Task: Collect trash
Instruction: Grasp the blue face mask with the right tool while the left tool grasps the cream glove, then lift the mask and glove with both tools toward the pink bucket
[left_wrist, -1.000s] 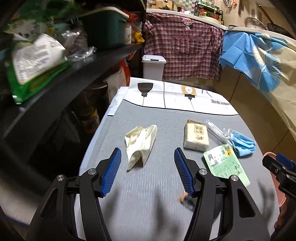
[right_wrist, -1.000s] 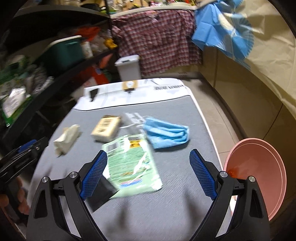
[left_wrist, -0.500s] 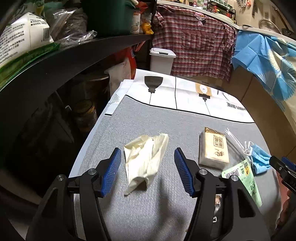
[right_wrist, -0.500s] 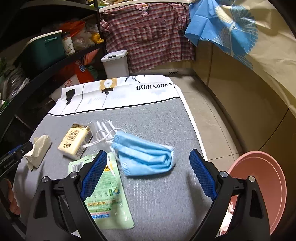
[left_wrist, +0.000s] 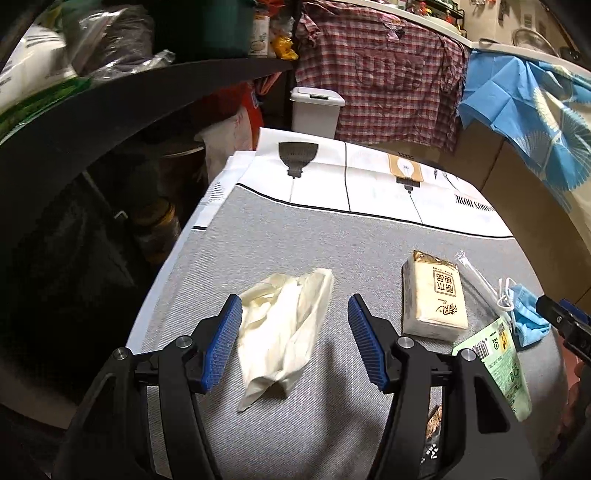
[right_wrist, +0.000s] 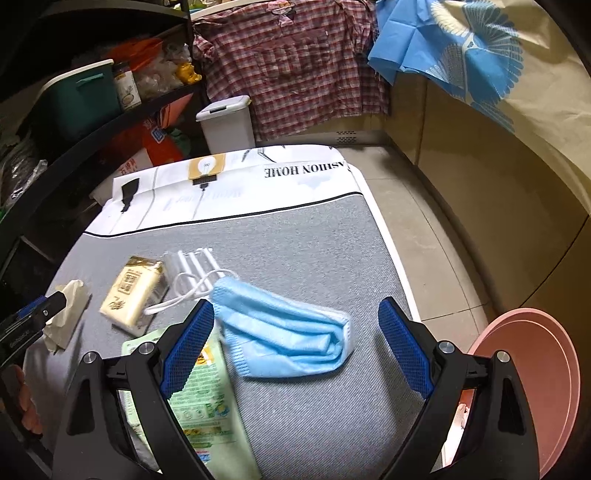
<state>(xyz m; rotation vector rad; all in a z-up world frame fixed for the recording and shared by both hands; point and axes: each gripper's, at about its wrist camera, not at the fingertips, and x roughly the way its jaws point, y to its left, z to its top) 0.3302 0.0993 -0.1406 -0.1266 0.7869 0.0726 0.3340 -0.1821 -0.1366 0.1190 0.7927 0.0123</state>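
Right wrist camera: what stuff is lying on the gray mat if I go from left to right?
Crumpled cream tissue → tissue pack → blue face mask. The green wrapper and the clear straws overlap the others, so I left them out.

Left tool (left_wrist: 293, 341) jaws apart, right tool (right_wrist: 295, 345) jaws wide, both angled downward

Dim indoor light, fisheye-warped edges

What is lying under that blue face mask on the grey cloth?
The blue face mask rests mostly on the grey cloth; its white ear loops lie over clear plastic straws. Anything under its folded body is hidden.
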